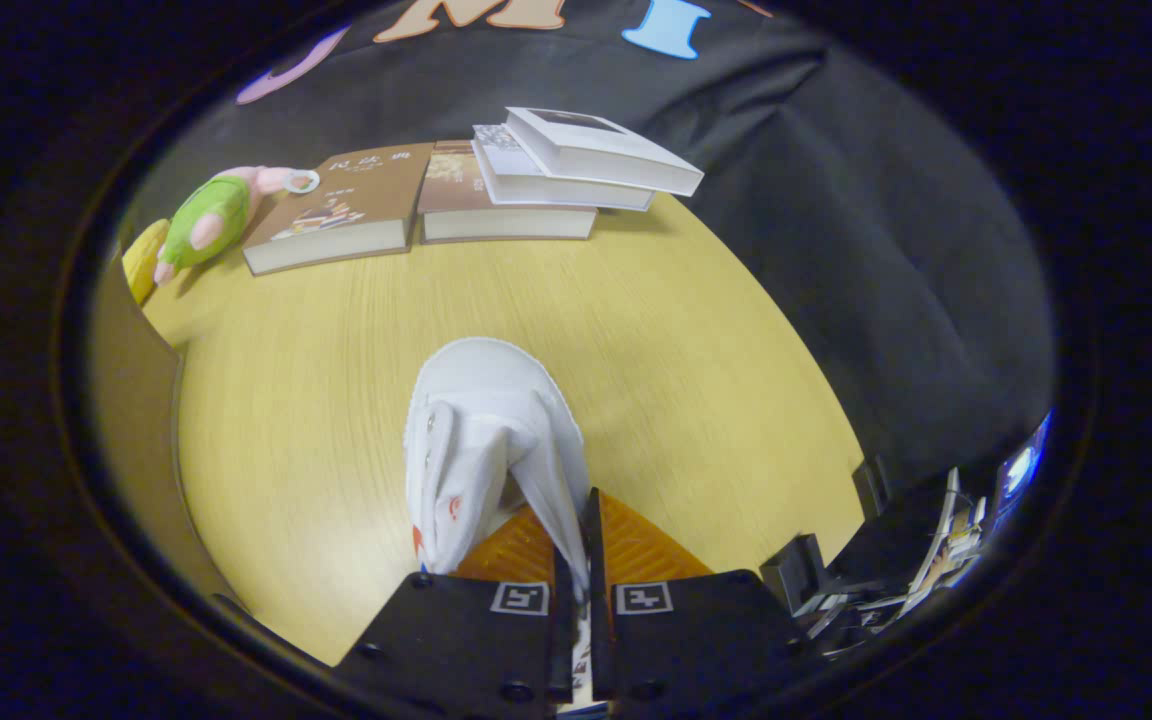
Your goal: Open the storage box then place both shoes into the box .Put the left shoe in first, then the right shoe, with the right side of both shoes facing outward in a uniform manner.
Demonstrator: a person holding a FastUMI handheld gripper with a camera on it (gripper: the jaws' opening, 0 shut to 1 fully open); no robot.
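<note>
Tongs (576, 570) of mine sit low in the gripper view with both fingers drawn nearly together, clamped on a thin flap of the white fabric slipper (481, 440); the flap runs down into the narrow slit between them, so I am gripping the slipper by its edge. Largest of what lies ahead is the pale yellow wood-grain counter (696, 350), which spreads out from my fingers to the black cloth wall at the back. On my left a tall tan panel (131, 400) stands upright along the counter's edge; I cannot tell whether it is part of the storage box. The slipper comes next: it has a rounded toe pointing away from me, a soft upper with small red marks near its lower left, and it hangs just ahead of my fingers, its heel end at them. Whether its sole touches the counter I cannot tell. Beyond it, well apart, lies a brown-covered book (336, 210) flat on the counter, and just beside that a stack of three books (546, 175) with white page edges, the top one skewed. Left of the brown book rests a plush toy in green and pink (211, 220), with something small and yellow (143, 260) touching its near side.
</note>
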